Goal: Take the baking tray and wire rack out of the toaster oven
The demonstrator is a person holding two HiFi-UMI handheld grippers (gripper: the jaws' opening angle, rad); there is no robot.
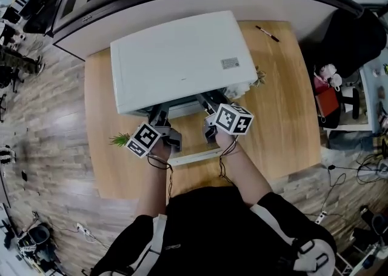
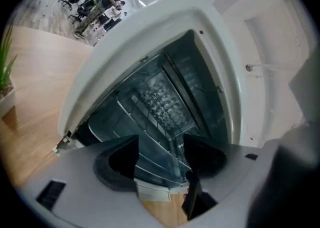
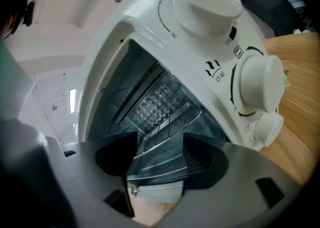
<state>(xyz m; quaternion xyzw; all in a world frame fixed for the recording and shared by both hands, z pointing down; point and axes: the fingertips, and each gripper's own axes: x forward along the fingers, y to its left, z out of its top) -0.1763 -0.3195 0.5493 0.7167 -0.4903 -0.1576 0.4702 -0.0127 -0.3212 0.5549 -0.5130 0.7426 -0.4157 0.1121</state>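
Note:
A white toaster oven (image 1: pixel 182 56) stands on the wooden table (image 1: pixel 285 117), its door (image 1: pixel 194 157) folded down toward me. Both grippers sit at its mouth above the door. My left gripper (image 1: pixel 159 114) is on the left side and my right gripper (image 1: pixel 209 102) on the right. In the left gripper view the open jaws (image 2: pixel 161 154) frame the dark cavity, where the wire rack (image 2: pixel 145 117) lies on its rails. The right gripper (image 3: pixel 160 154) is open too, with the wire rack (image 3: pixel 170 119) just beyond its fingers. I cannot clearly separate the baking tray from the rack.
Three white knobs (image 3: pixel 260 84) line the oven's right front. A small green plant (image 1: pixel 121 140) stands left of the door. A pen (image 1: pixel 267 33) lies at the table's far right. A curved counter runs behind the table, and bags sit on the floor to the right.

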